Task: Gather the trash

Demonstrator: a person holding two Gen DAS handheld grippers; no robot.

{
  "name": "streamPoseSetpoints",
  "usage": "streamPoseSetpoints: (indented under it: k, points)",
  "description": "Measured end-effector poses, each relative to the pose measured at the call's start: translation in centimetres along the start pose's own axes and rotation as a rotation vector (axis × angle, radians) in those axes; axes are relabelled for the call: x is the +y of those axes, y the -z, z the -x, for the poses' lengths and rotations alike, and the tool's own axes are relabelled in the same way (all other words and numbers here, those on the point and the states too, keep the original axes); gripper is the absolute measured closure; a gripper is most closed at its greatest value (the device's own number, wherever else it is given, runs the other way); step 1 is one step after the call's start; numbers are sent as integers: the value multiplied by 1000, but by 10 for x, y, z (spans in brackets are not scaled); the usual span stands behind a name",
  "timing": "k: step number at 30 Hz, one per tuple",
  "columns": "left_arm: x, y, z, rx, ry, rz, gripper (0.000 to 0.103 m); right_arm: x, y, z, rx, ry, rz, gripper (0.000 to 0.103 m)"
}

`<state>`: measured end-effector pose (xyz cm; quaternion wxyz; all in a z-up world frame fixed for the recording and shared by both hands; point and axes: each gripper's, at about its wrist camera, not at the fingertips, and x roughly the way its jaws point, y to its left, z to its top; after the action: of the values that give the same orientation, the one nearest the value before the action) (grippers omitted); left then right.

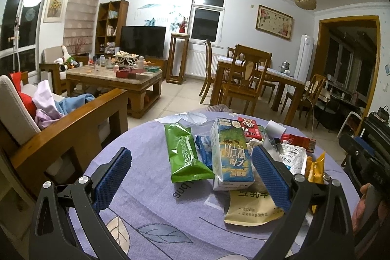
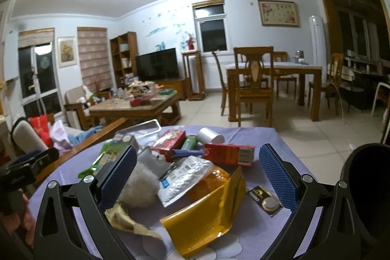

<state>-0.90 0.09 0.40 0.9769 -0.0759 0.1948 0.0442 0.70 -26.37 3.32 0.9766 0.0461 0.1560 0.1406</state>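
Trash covers the middle and far part of the table [image 1: 136, 206], on a lilac leaf-print cloth. My left gripper [image 1: 192, 180] hangs above the near edge with its 2 blue pads spread wide, holding nothing. Between them lie a green pouch [image 1: 184, 152] and an upright-tilted milk carton [image 1: 230, 155], touching each other; the carton leans just beside my right-hand pad. A beige packet [image 1: 251, 208] lies nearer me, partly under the carton. Bare cloth runs along the near left edge, so that side has free room.

My right gripper [image 2: 197, 177] is likewise spread wide and empty, over the near right part of the pile. Between its pads sit a yellow padded mailer [image 2: 207, 213], a silver label bag [image 2: 185, 177] on top of it, and a white fluffy wad [image 2: 139, 184] against my left-hand pad. A coin battery card [image 2: 265, 201] lies alone on cloth just inside the right-hand pad. Further off, a red box [image 2: 229, 154] and a white roll [image 2: 210, 134] sit near the far edge. A black bin [image 2: 368, 189] stands just beyond the right edge.
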Motion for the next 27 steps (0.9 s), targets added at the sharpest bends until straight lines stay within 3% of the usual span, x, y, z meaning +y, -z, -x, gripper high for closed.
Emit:
streamPoseSetpoints:
  k: [27]
  points:
    - [1, 1, 0, 12, 16, 13, 5, 4, -3, 8, -12, -18, 15, 4]
